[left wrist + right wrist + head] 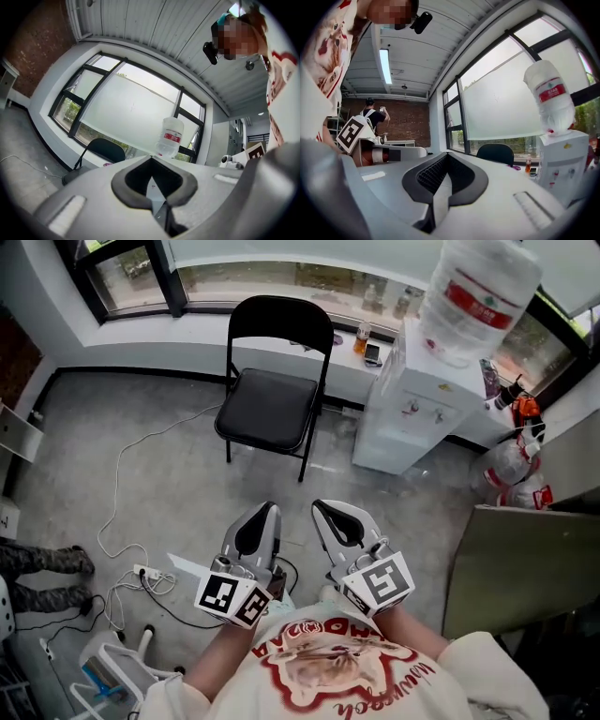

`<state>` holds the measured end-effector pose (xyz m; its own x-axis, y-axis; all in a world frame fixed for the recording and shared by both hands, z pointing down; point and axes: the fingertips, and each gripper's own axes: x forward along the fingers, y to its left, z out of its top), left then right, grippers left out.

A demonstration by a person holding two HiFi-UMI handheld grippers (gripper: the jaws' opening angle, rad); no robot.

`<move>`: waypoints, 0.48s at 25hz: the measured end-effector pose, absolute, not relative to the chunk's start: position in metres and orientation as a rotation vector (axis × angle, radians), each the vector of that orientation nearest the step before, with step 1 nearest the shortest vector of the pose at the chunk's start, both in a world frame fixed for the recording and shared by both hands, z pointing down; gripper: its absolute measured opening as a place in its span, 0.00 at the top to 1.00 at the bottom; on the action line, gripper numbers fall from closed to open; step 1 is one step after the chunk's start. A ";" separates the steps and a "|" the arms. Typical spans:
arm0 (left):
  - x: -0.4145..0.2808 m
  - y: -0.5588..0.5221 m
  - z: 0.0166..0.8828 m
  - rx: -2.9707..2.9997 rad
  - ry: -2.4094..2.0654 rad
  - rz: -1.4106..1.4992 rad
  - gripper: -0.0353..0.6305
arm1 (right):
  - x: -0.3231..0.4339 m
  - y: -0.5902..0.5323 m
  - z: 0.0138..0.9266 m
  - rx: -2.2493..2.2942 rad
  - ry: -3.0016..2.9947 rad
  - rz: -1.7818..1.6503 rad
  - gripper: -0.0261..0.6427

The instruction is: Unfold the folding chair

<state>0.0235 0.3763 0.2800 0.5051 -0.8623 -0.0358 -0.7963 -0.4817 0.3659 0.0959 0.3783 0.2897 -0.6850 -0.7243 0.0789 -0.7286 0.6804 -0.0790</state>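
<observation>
The black folding chair (272,399) stands opened out on the grey floor by the window wall, seat flat and back upright. It shows small in the left gripper view (101,152) and in the right gripper view (496,153). My left gripper (265,515) and right gripper (335,512) are side by side close to my chest, well short of the chair and pointing toward it. Both are shut with nothing held: the left gripper's (152,161) pads meet, and so do the right gripper's (447,157).
A white water dispenser (412,404) with a large bottle (480,294) stands right of the chair. A white cable (131,460) runs across the floor to a power strip (150,575). A flat board (520,568) leans at right. Someone's legs (37,563) show at left.
</observation>
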 end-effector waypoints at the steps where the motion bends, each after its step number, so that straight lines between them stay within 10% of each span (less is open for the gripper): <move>1: 0.032 0.389 0.283 2.438 -1.407 -0.306 0.95 | 0.104 0.388 0.294 1.207 -2.846 0.178 0.93; 12: 0.051 0.441 0.286 2.389 -1.423 -0.275 0.95 | 0.110 0.437 0.292 1.066 -2.898 0.181 0.93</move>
<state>0.0507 0.4410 0.2864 0.4782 -0.8782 0.0101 -0.8113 -0.4373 0.3881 0.1096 0.4373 0.2916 -0.7614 -0.6426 0.0859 -0.6483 0.7557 -0.0928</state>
